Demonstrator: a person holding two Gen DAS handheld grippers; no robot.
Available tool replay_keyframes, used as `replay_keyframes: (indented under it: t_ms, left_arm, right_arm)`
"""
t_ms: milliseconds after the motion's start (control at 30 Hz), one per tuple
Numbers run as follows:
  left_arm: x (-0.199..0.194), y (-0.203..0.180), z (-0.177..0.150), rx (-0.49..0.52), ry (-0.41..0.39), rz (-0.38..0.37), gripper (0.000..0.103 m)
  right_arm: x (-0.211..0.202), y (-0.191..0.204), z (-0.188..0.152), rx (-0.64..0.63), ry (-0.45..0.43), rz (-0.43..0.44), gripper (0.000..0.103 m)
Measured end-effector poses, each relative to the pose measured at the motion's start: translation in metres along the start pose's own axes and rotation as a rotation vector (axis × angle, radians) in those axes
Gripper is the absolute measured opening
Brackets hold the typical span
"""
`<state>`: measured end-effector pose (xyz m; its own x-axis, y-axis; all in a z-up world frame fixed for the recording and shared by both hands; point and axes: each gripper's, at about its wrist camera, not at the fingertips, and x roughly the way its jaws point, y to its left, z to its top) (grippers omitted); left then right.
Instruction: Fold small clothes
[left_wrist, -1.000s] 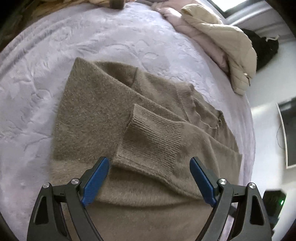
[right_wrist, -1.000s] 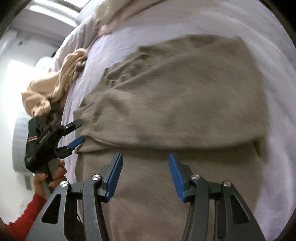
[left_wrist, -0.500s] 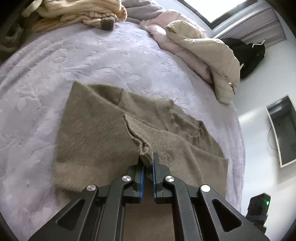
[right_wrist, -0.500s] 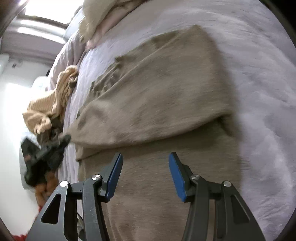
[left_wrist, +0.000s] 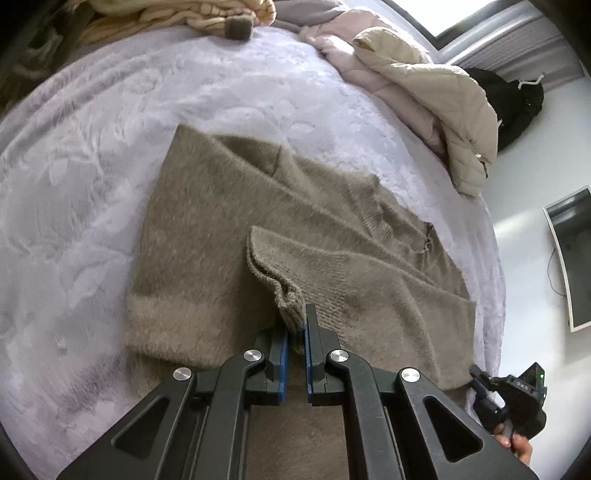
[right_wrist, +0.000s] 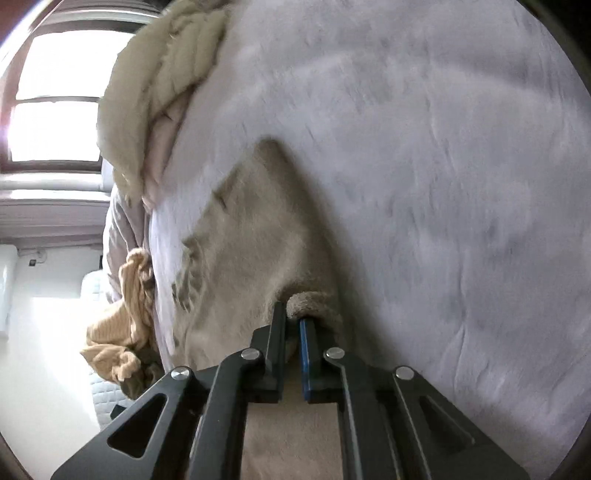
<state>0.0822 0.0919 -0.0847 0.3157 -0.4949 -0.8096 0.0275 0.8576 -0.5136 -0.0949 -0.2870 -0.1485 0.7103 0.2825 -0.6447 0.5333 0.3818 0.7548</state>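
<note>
On the bed (left_wrist: 92, 155), spread over its pale lilac cover, lies our sweater (left_wrist: 207, 229), a fuzzy taupe knit already partly folded, with one sleeve laid across the body. Starting at the left, we see a cream knit (left_wrist: 192, 14) heaped at the far corner, well apart from our work, and a broad stretch of bare cover beside the sweater's left side. Our left gripper (left_wrist: 295, 332) has its jaws nearly together on the ribbed cuff (left_wrist: 288, 302) of the sleeve, and the cloth bunches between the pads. We judge the knit light, soft and limp: it will drape and drag, not hold a line, so the ribbed hems and cuffs, which look firmer, seem the best places to take hold. Further right, a beige jacket (left_wrist: 443, 96) rests at the bed's far edge, clear of the sweater. Our right gripper (right_wrist: 291, 325) is likewise pinched narrow on a rolled edge of the sweater (right_wrist: 258, 229), close to the bed's right margin. On that side the cover runs out near the cloth, so we would carry folds inward, toward the open middle.
</note>
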Motion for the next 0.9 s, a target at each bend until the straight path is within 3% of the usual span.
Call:
replay_keyframes:
  t_ms: [167,367,500,533,567,600,667,900]
  left_arm:
    - [0.008,0.007,-0.012,0.021,0.035,0.038,0.008]
    - [-0.003,0.01,-0.016,0.042,0.033,0.086,0.008]
    - [-0.015,0.017,-0.016,0.041,0.028,0.209,0.048]
    - [-0.019,0.019,-0.016,0.04,0.026,0.22,0.052]
    - [-0.022,0.02,-0.016,0.037,0.023,0.235,0.06]
    - [-0.027,0.021,-0.018,0.039,0.019,0.273,0.067]
    - [-0.033,0.021,-0.021,0.059,0.016,0.315,0.068]
    - [-0.044,0.012,-0.045,0.149,0.088,0.388,0.068]
  right_arm:
    - [0.006,-0.004,-0.006,-0.107,0.048,-0.088,0.007]
    - [0.008,-0.005,-0.008,-0.149,0.082,-0.117,0.009]
    - [0.005,0.009,-0.012,-0.219,0.101,-0.183,0.016]
    - [0.003,0.012,-0.015,-0.235,0.106,-0.199,0.018]
    - [0.0,0.015,-0.018,-0.254,0.111,-0.215,0.025]
    - [-0.002,0.016,-0.021,-0.268,0.116,-0.228,0.04]
    - [-0.007,0.019,-0.028,-0.294,0.127,-0.238,0.058]
    - [-0.012,0.036,-0.059,-0.374,0.197,-0.304,0.063]
